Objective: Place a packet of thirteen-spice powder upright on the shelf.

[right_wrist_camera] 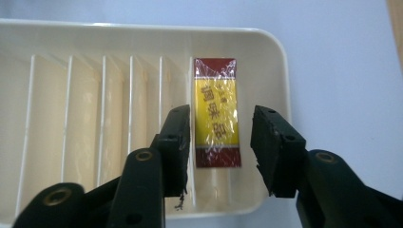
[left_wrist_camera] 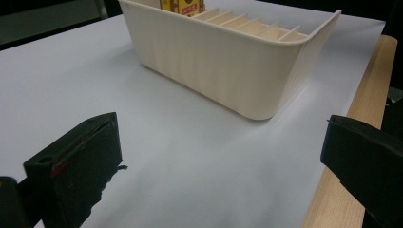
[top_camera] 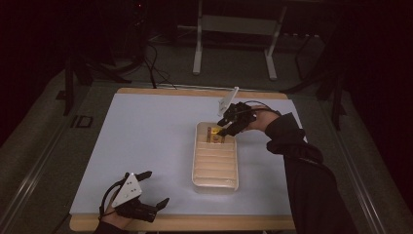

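A cream bin [top_camera: 215,180] with several divider slots stands on the white table mat, and its outer wall [left_wrist_camera: 223,61] and its rim [right_wrist_camera: 142,26] show up close. A red and yellow packet [right_wrist_camera: 216,111] wrapped in clear film stands in the bin's far end slot [top_camera: 215,135], and its top [left_wrist_camera: 183,5] peeks over the wall. My right gripper [top_camera: 227,127] hovers over that slot, open, its jaws [right_wrist_camera: 219,142] straddling the packet without touching it. My left gripper [top_camera: 157,187] rests open near the table's front left, pointing at the bin, nothing between its jaws [left_wrist_camera: 218,166].
The white mat [top_camera: 146,136] covers the tabletop, with a wooden edge [top_camera: 195,223] along the front. A white metal stand [top_camera: 234,39] and cables [top_camera: 156,68] lie on the floor beyond the table. A dark sleeve [top_camera: 302,170] reaches in from the right.
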Tool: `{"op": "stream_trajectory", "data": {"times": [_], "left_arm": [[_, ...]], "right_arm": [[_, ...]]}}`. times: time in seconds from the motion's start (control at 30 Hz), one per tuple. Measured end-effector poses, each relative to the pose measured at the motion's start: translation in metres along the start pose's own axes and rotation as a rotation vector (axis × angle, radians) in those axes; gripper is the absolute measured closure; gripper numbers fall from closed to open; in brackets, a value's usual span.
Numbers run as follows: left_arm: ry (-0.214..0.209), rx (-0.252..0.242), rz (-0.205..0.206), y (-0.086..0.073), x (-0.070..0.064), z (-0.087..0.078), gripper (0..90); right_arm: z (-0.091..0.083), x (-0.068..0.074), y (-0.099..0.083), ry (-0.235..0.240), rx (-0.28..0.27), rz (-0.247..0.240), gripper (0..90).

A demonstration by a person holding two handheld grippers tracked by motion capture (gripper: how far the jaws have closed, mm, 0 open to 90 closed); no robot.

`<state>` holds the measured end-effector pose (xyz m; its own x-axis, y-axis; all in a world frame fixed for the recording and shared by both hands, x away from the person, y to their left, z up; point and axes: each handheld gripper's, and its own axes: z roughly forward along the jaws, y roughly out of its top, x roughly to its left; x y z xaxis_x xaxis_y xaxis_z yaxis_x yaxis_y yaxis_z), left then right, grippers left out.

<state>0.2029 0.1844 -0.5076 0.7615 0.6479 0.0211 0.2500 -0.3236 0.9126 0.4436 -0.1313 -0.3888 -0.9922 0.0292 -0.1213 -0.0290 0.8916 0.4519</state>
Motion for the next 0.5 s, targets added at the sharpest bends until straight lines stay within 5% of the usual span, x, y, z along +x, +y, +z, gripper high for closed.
{"op": "stream_trajectory", "data": {"times": [0.13,0.27,0.5], "left_arm": [[-0.004,0.007,0.002,0.000,0.000,0.001,0.0],[-0.002,0.007,-0.001,0.000,0.000,0.001,0.0],[0.002,0.007,-0.003,0.000,0.000,0.001,0.0]], "right_arm": [[-0.009,0.002,-0.003,-0.019,-0.019,0.011,51.2],[-0.020,0.007,-0.008,-0.037,-0.009,0.049,34.4],[-0.039,0.007,-0.026,-0.087,-0.039,0.165,15.1]]}}
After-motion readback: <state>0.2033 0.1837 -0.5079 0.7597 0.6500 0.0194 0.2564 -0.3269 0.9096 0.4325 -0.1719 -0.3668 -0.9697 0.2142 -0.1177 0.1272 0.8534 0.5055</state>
